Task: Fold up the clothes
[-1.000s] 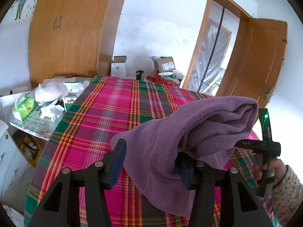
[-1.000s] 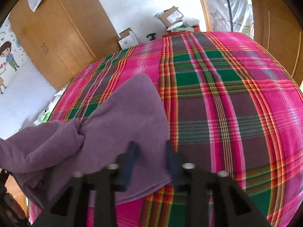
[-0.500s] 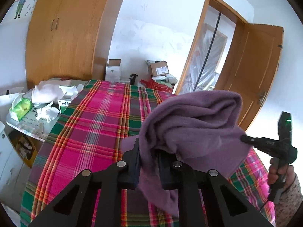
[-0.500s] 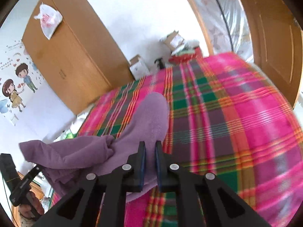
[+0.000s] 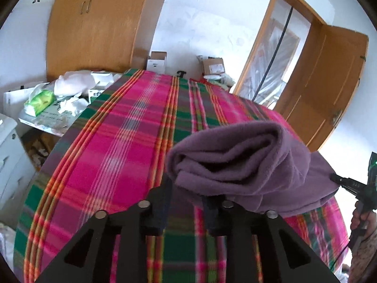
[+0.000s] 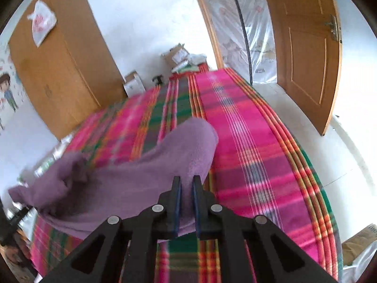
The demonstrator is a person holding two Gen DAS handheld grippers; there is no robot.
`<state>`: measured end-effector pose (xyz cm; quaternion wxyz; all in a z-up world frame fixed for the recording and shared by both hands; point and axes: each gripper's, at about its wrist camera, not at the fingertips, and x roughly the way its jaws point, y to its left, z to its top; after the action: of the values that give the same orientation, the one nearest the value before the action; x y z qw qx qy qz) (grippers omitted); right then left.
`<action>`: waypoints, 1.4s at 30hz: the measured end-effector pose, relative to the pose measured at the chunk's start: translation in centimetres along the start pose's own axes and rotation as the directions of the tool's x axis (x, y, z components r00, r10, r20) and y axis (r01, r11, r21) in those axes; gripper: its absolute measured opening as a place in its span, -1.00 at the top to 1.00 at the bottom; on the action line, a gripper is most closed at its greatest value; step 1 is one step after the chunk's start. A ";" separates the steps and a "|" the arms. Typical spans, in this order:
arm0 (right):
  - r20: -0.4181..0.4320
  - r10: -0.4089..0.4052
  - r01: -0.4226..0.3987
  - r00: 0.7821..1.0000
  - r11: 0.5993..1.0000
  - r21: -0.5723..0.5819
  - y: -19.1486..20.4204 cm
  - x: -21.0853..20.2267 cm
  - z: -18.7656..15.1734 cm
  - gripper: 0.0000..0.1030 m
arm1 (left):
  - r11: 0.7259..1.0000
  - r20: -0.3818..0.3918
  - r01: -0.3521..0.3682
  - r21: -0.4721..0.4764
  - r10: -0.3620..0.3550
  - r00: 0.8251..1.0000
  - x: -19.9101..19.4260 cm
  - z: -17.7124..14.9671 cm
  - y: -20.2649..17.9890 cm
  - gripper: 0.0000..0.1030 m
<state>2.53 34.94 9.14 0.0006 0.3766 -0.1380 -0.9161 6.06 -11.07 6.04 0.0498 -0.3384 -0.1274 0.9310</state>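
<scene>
The bed [image 5: 113,155] is the landmark here. Above it, the garment [image 5: 238,165] hangs bunched between two grippers: the left gripper [image 5: 186,202] at its near-left end, the right gripper [image 6: 187,202] pinching its right edge, the cloth held clear of the bed. Beyond the bed's far end stand a wardrobe [image 5: 94,23] to the left and cardboard boxes [image 5: 213,64] against the wall. Right of the bed, an open door [image 5: 329,82]. Left of the bed, a side table [image 5: 47,115] carries a tissue pack [image 5: 40,100].
</scene>
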 end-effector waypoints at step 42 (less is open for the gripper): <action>-0.300 0.603 -0.659 0.739 0.740 -0.138 24.5 9.9 3.4 0.80 | 0.833 0.078 0.041 0.552 -0.100 0.992 -4.7 -2.4 -6.1 -0.02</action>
<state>-9.38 11.21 10.80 0.3738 0.4100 -0.1476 -0.8188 11.25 -5.56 8.76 0.1722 -0.2564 0.1304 0.9421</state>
